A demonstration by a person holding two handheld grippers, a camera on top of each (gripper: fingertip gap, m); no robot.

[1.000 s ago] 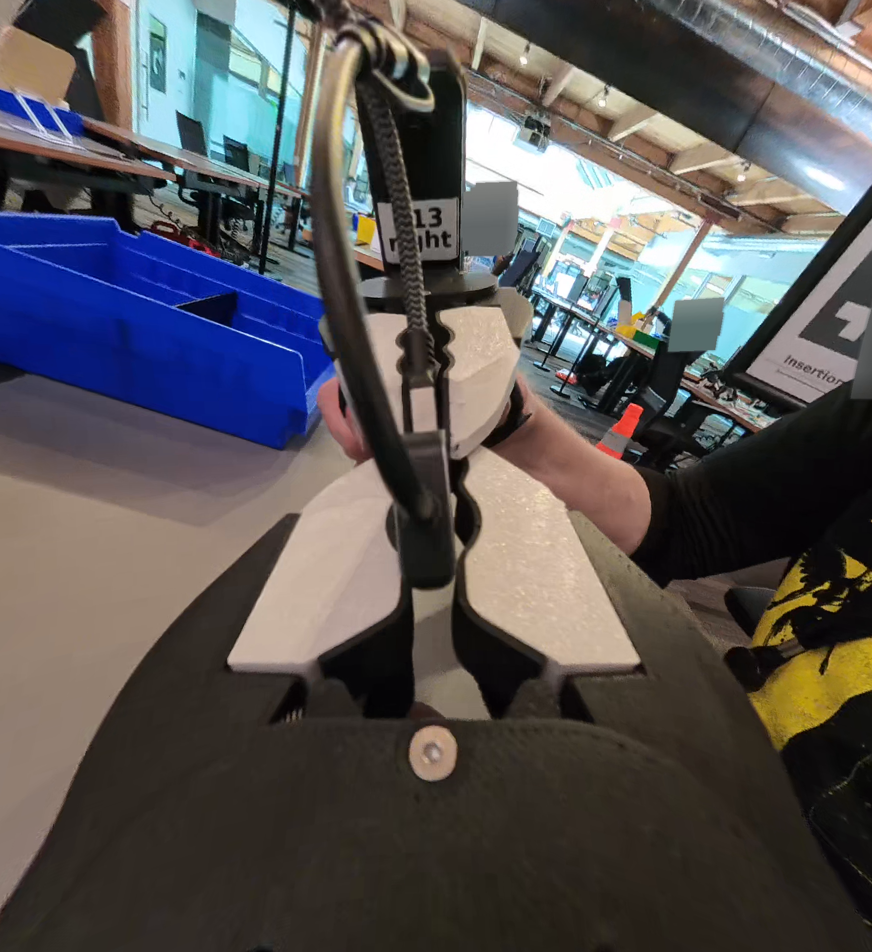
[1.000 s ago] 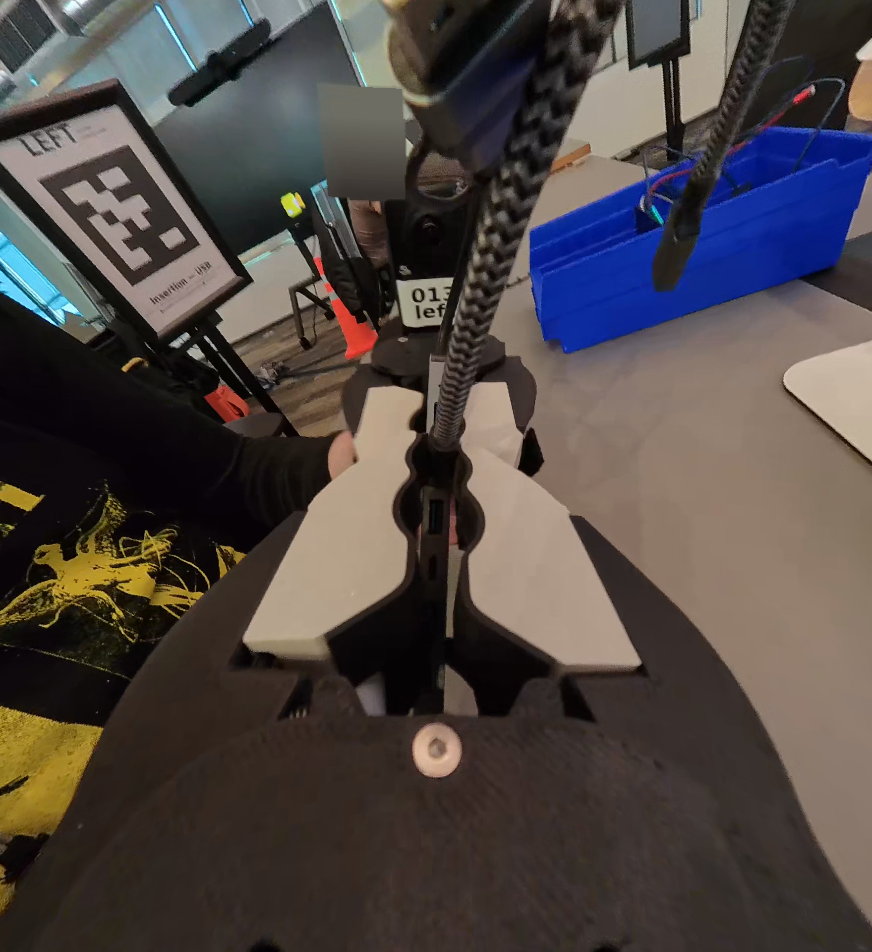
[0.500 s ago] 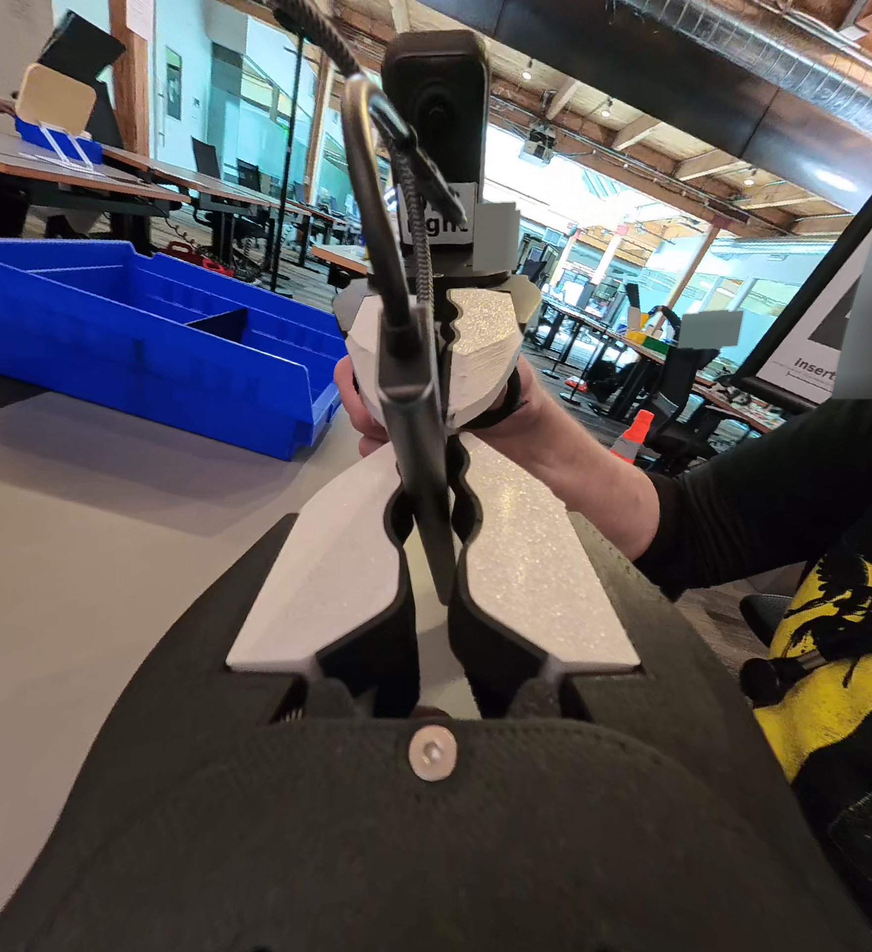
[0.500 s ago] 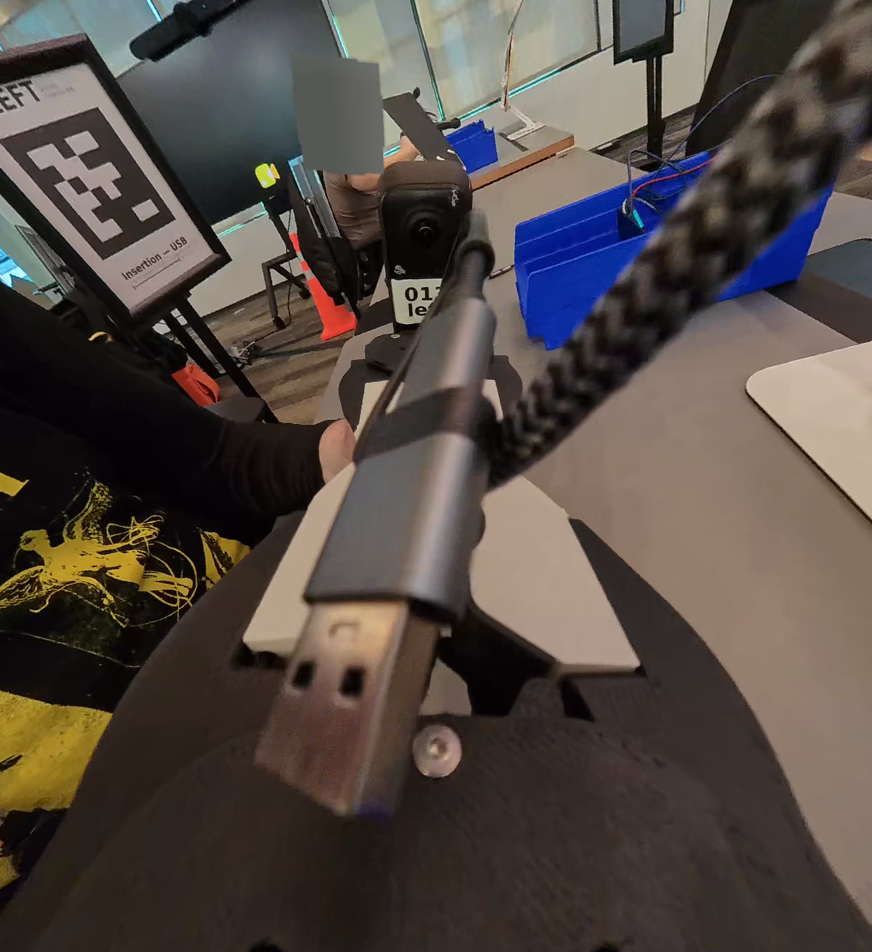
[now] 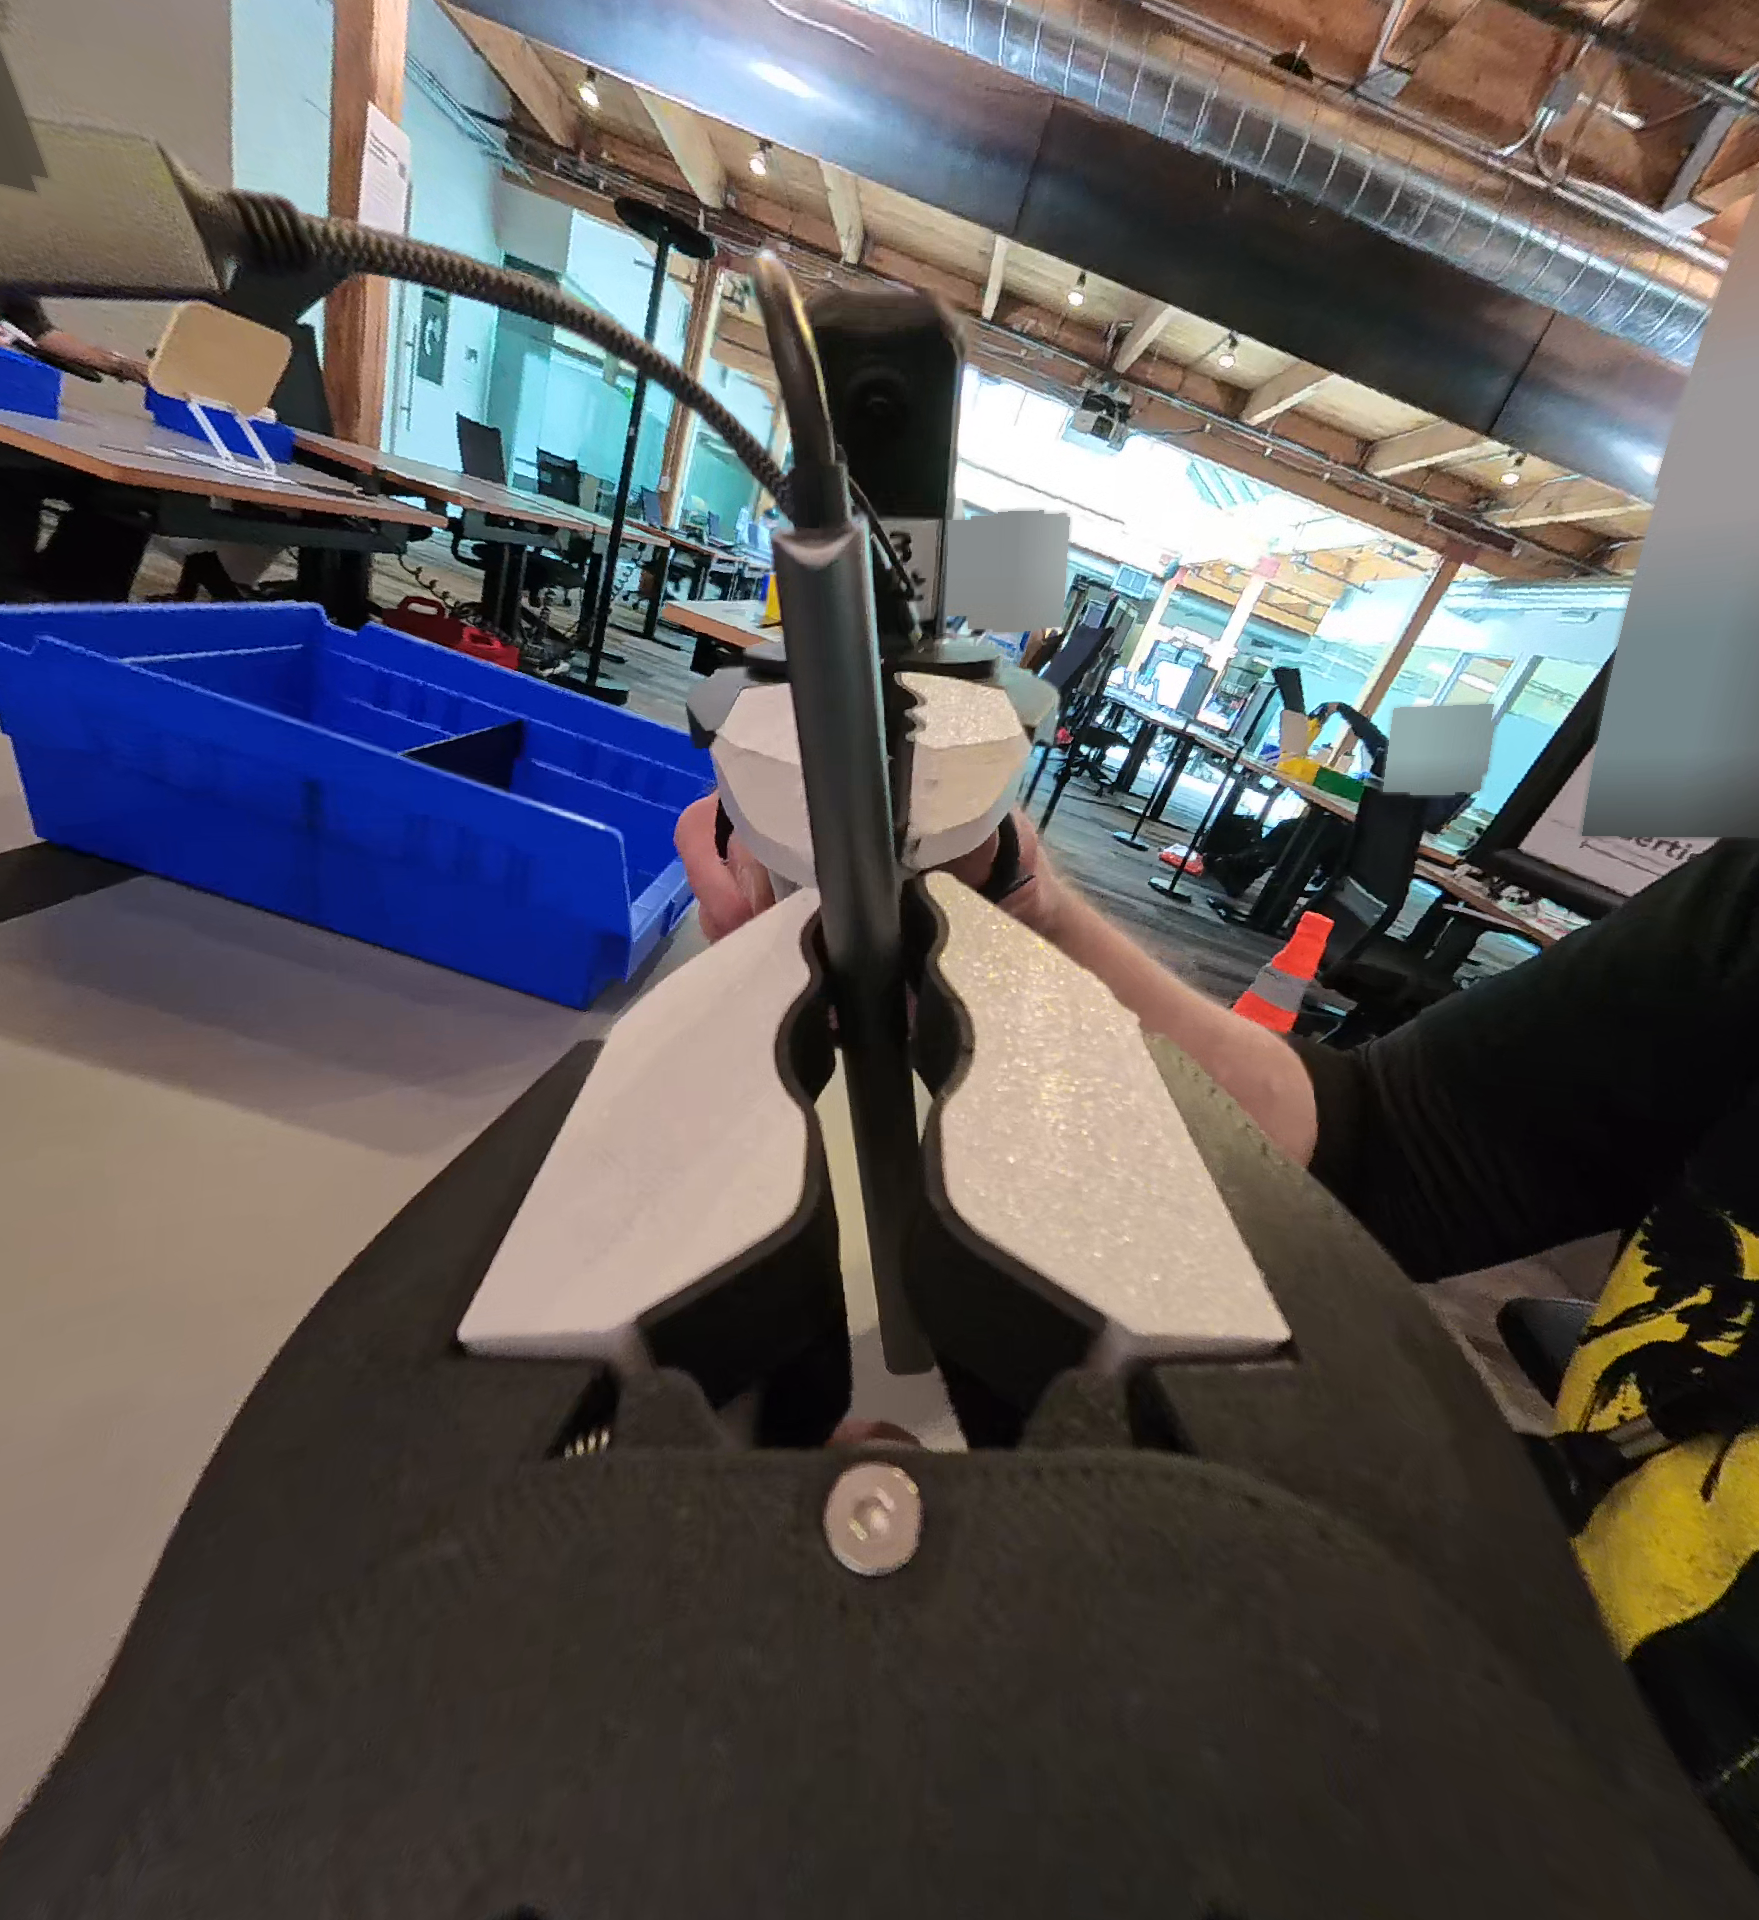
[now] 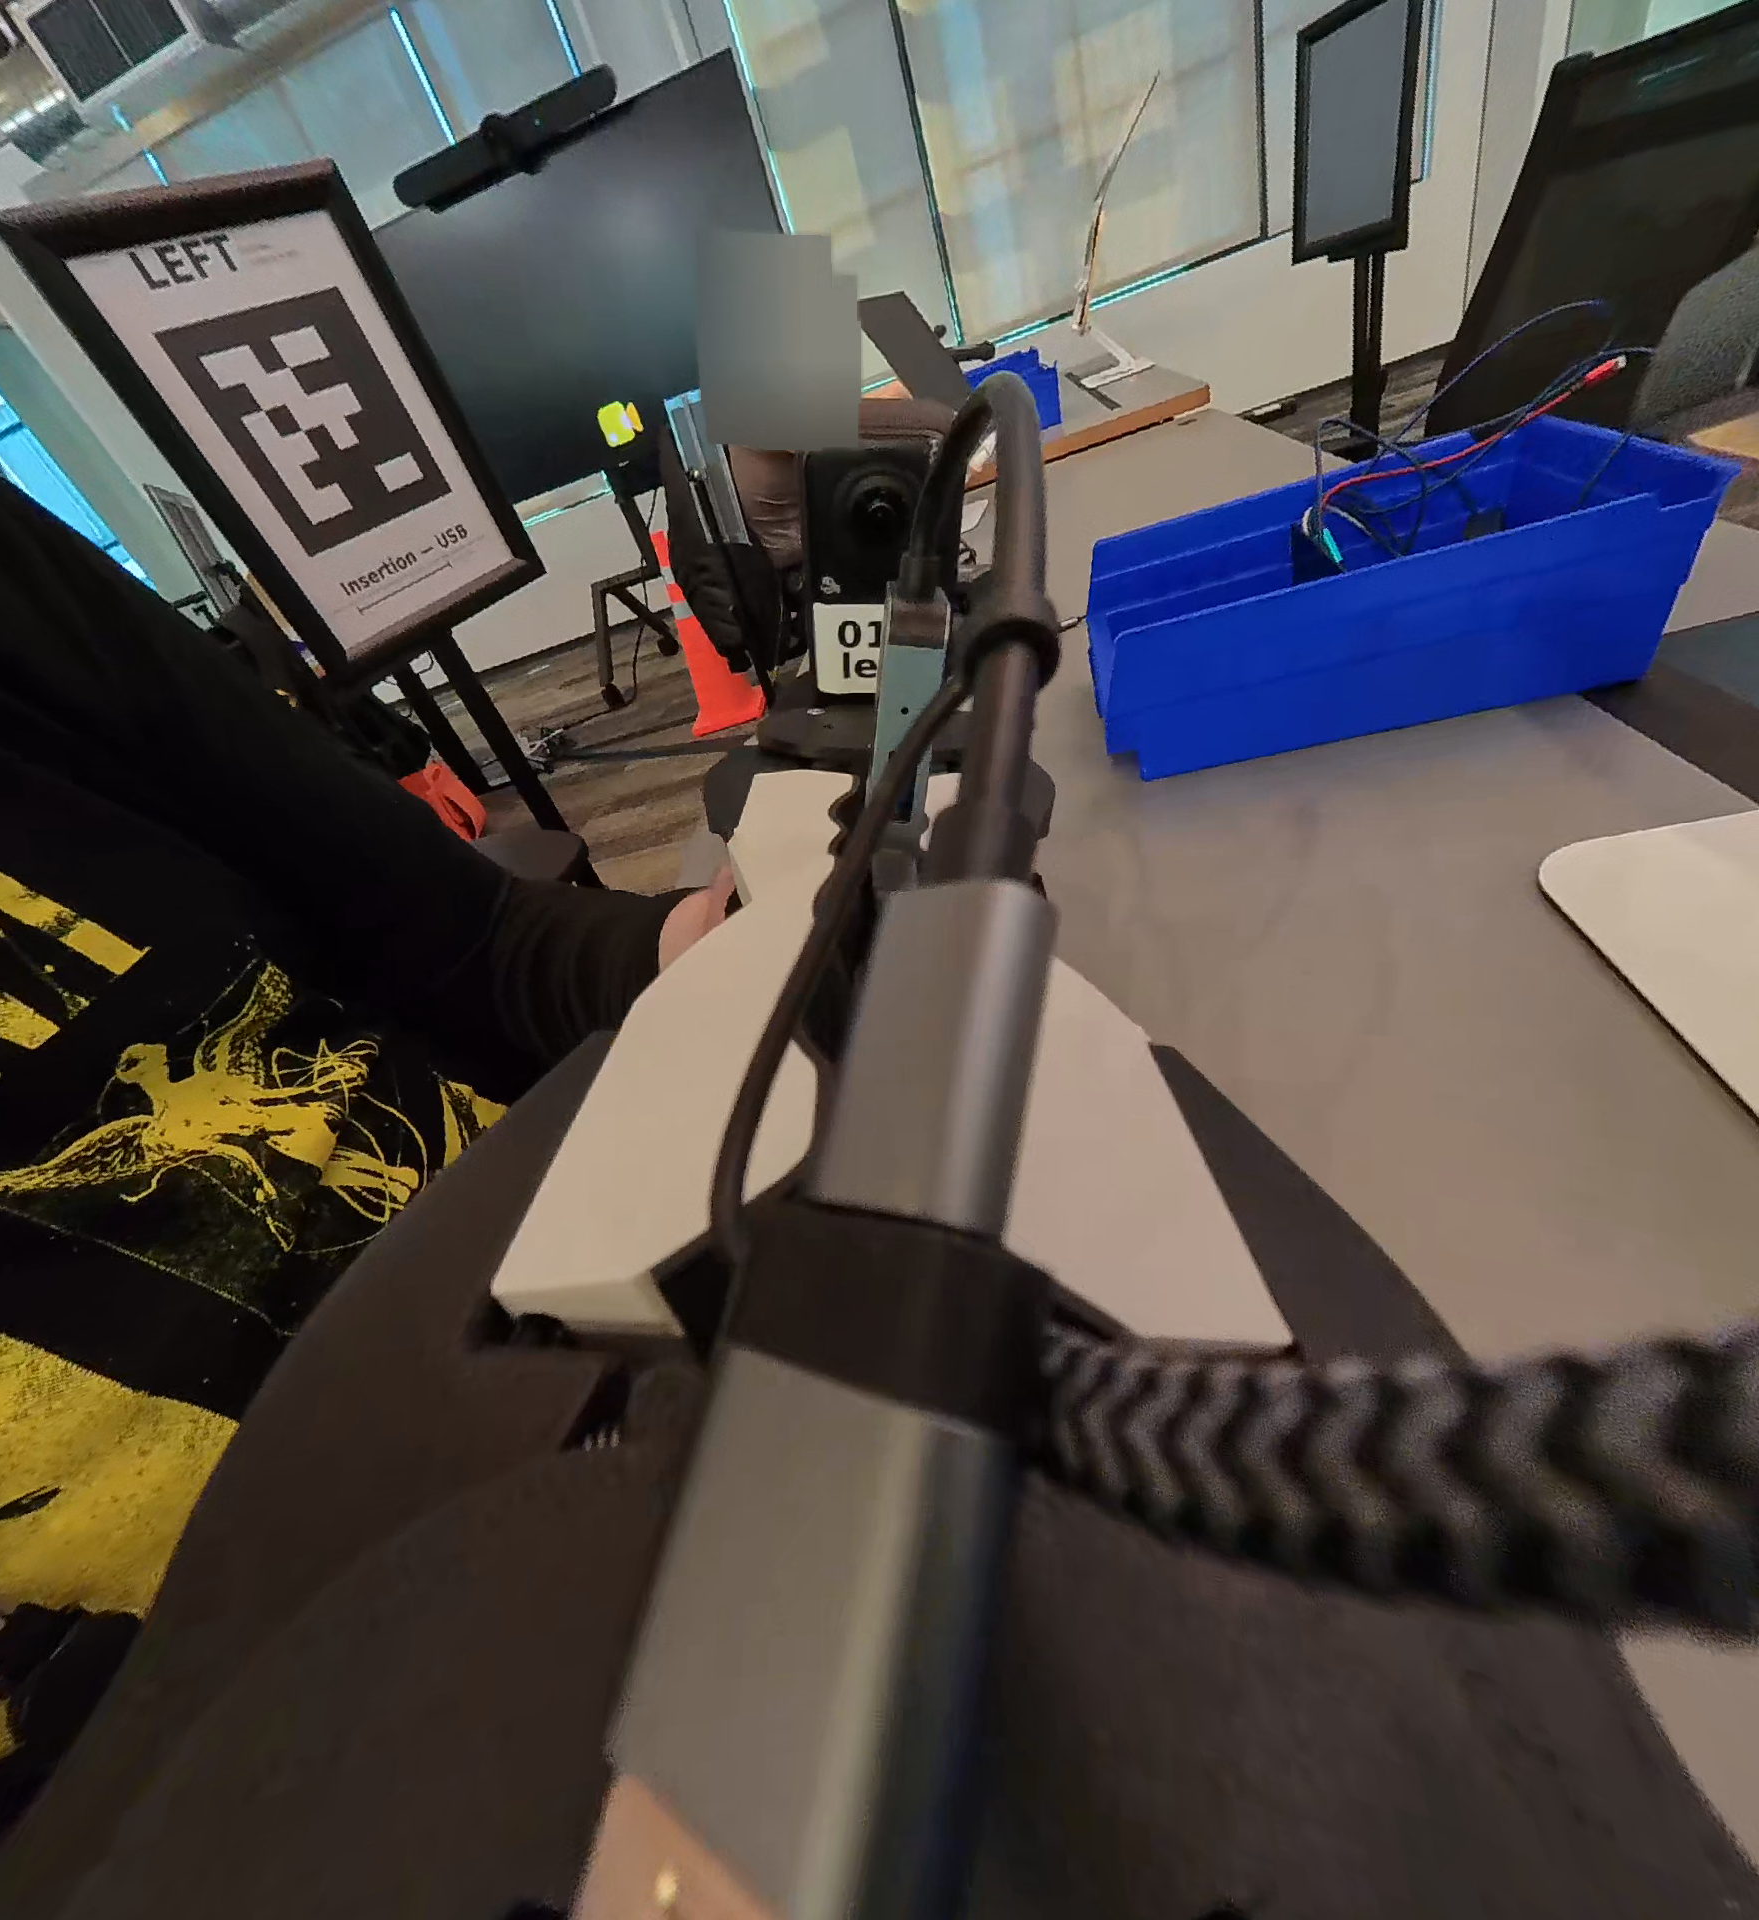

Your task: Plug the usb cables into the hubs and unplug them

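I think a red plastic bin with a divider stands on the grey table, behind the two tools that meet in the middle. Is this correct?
Only the colour is wrong. The plastic bin with a divider is blue, not red. The left wrist view shows it on the grey table, behind the two tools, and the right wrist view shows the same blue.

We count two grippers, the left gripper [image 5: 870, 935] and the right gripper [image 5: 901, 774]. We see one dark hub [image 5: 839, 748], one braided cable [image 6: 1426, 1475] with one metal plug [image 6: 854, 1558], one blue bin [image 6: 1374, 623] on the surface [image 6: 1322, 935], one white pad [image 6: 1706, 956], one framed sign [image 6: 283, 416], and two orange cones [image 6: 719, 665] [image 5: 1288, 971], one per view.
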